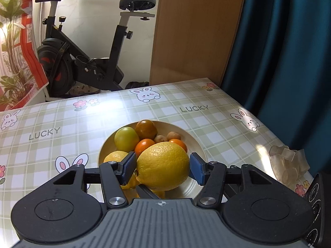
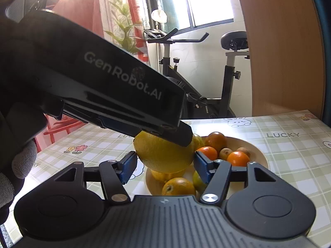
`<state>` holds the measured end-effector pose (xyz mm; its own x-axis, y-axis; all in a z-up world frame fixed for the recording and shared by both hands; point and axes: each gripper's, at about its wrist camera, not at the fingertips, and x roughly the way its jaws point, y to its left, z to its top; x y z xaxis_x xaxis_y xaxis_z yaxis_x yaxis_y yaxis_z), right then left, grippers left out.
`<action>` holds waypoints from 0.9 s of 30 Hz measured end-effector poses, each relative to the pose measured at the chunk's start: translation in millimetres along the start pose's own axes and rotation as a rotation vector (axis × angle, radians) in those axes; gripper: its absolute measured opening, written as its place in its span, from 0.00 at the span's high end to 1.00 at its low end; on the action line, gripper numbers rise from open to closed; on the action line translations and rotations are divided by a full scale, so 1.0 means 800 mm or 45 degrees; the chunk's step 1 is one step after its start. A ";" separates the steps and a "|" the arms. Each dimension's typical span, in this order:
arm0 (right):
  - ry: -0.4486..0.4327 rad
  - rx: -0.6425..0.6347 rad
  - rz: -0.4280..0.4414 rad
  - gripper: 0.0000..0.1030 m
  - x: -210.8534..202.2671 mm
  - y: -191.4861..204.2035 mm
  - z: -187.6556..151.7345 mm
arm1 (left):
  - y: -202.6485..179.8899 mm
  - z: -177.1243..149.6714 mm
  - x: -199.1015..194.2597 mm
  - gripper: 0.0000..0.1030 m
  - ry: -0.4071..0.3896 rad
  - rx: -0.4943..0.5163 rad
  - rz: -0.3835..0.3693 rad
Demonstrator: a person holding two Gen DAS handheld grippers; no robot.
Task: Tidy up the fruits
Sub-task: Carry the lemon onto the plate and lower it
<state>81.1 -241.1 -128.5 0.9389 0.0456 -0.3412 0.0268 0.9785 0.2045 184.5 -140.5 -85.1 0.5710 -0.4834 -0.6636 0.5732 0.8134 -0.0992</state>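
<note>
**Large lemon held over the fruit bowl, sorting barely begun**

While I hold the big yellow dimpled lemon (image 1: 163,166) above the pale round bowl (image 1: 196,144), most of the fruit sits in that bowl on the green checked bunny-print tabletop (image 1: 62,119). My left gripper (image 1: 163,166) is clamped on the lemon, its blue pads pressing both flanks. From the right wrist camera, my right gripper (image 2: 165,163) brackets the same lemon (image 2: 163,155): the right-hand pad touches its skin, but whether the left-hand pad makes contact I cannot tell, so I will not call it a grip. The left gripper's black body (image 2: 115,91) crosses that view from above.

In the bowl I count 1 green round fruit (image 1: 126,138), 1 dark orange-brown fruit (image 1: 146,129), 2 small orange mandarins (image 1: 144,147), 2 small brown fruits (image 1: 173,136) and another yellow citrus (image 1: 115,157) under the pads. The right view adds an orange (image 2: 179,186) at the near rim.

I judge this an early stage: 1 fruit lifted, nothing visibly sorted elsewhere, everything else left to move. A clear faceted dish (image 1: 289,163) sits near the tabletop's right edge.
</note>
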 end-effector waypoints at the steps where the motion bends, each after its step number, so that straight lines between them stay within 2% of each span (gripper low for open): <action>1: 0.001 0.013 -0.019 0.39 -0.003 -0.007 0.001 | -0.005 0.001 0.005 0.42 0.009 0.006 -0.015; 7: 0.073 0.042 -0.125 0.39 -0.023 -0.036 0.007 | -0.035 0.003 0.030 0.42 0.057 0.014 -0.115; 12: 0.123 0.023 -0.194 0.39 -0.035 -0.053 0.002 | -0.053 -0.005 0.046 0.42 0.082 0.064 -0.133; 27: 0.189 -0.015 -0.186 0.38 -0.002 -0.068 -0.001 | -0.034 -0.003 0.078 0.42 0.134 -0.005 -0.110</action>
<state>78.2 -294.2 -139.9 0.8643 -0.0687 -0.4983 0.1540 0.9792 0.1322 203.4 -191.8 -125.8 0.4548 -0.5155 -0.7263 0.6154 0.7714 -0.1621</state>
